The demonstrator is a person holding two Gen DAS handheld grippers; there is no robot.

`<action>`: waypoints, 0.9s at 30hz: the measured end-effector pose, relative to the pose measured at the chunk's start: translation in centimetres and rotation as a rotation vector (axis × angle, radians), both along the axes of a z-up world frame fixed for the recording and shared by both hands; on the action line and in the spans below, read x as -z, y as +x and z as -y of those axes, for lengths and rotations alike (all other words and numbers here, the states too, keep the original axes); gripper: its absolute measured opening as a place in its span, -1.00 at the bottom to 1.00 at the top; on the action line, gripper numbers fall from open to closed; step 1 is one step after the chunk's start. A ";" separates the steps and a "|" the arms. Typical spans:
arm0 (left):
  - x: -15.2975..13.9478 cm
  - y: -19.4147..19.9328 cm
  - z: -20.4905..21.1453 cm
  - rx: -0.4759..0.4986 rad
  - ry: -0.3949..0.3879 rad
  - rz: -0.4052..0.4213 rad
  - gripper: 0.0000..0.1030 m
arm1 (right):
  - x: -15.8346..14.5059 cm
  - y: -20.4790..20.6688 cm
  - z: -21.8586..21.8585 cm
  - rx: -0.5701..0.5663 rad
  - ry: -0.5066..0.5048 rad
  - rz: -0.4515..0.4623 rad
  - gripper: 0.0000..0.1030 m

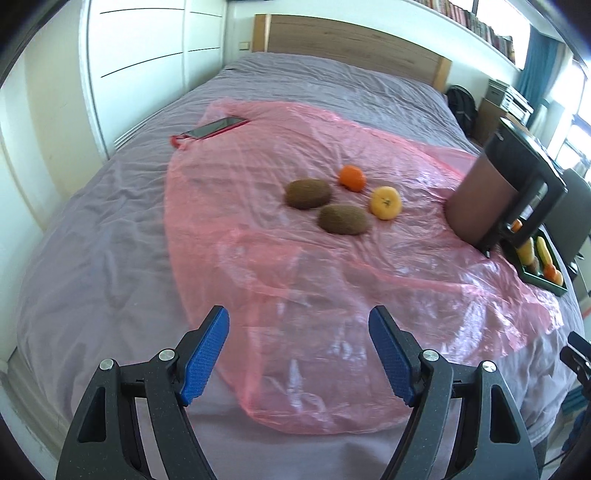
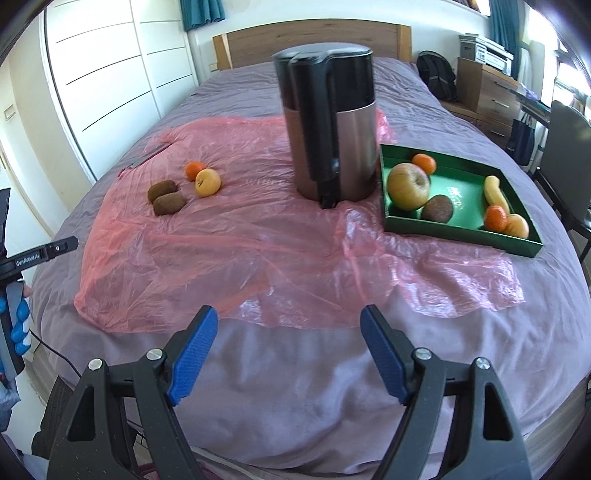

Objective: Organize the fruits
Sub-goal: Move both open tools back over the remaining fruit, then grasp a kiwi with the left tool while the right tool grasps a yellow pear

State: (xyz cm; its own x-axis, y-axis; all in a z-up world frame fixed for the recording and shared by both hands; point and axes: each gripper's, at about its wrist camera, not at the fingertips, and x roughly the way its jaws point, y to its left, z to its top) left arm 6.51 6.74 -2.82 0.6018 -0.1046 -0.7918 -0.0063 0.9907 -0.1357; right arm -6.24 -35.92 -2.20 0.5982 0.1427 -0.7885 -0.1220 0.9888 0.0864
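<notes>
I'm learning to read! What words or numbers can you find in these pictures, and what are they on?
"GenRobot.AI": on the black body of the left gripper, seen at the edge of the right wrist view.
Pale printed mark on the floor of the green tray: too blurred to read.
Book spines on the shelf: too small to read.
Kettle, phone: no readable text.

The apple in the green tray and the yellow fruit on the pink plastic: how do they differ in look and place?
The apple looks clearly bigger than the yellow fruit. The apple is greenish with a red blush; the yellow fruit is plain yellow-orange. The apple lies inside the green tray, beside a brown fruit, while the yellow fruit lies loose on the pink plastic sheet, next to a small orange. Both are round, and no gripper touches either.
</notes>
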 end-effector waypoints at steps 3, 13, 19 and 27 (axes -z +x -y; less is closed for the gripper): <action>0.7 0.2 -1.5 -0.029 -0.006 -0.012 0.42 | 0.4 0.5 -1.0 -0.028 0.002 -0.013 1.00; 0.7 2.1 -1.4 0.097 0.003 0.007 0.42 | 0.5 3.5 -5.3 -0.137 0.000 -0.024 1.00; -0.5 4.6 -1.2 0.236 0.027 0.025 0.42 | 1.2 6.9 -7.8 -0.193 0.016 -0.034 1.00; -0.2 8.3 0.8 0.431 0.107 0.017 0.36 | 2.2 13.0 -11.3 -0.257 0.045 -0.025 1.00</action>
State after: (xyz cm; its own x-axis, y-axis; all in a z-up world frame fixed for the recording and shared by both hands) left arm 14.82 5.92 -2.62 0.5345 -0.2665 -0.8021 0.4116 0.9109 -0.0284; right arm 6.78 -24.63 -4.42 0.5179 0.3231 -0.7920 -0.3661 0.9206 0.1362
